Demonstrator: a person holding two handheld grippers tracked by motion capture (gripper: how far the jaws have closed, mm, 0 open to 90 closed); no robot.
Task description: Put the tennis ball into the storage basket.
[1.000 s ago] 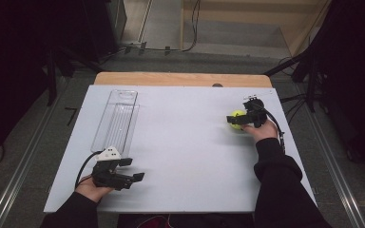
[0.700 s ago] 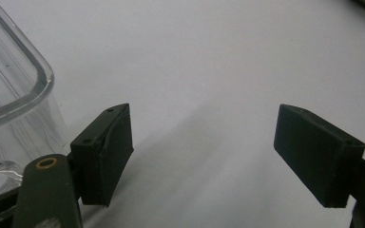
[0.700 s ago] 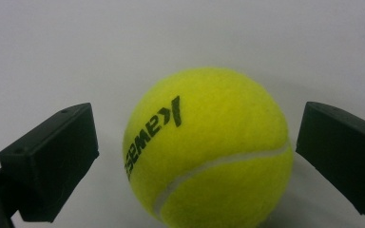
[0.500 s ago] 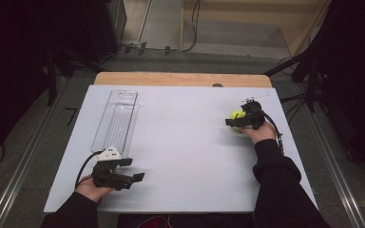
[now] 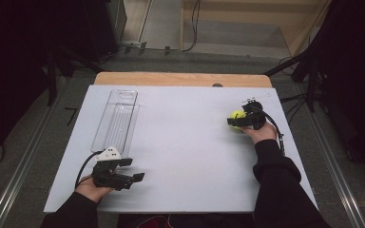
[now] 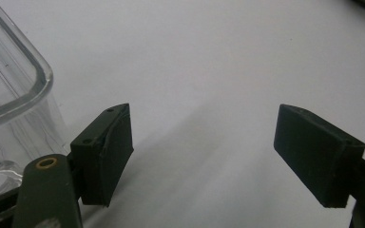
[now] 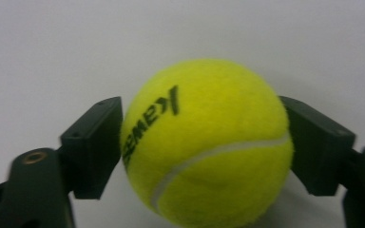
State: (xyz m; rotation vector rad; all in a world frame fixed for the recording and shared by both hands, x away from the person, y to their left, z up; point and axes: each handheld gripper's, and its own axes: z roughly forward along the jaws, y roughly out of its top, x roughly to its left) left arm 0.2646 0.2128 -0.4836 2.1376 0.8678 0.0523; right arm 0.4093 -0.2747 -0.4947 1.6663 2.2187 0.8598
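Tennis ball (image 7: 208,145) way over on the right side of the white surface (image 5: 185,147), pinched between both pads of the right tool (image 7: 204,147), jaws just closed in on it. Left tool (image 6: 202,156) down near the front left edge, spread wide with nothing inside. Clear plastic tray (image 5: 116,121) just beyond it, well apart from the ball.

A recording lab: white table (image 5: 185,156), floor cables (image 5: 171,47), dark stands (image 5: 52,76).

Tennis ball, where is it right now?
The tennis ball sits between the right gripper's jaws on the white table's right side.
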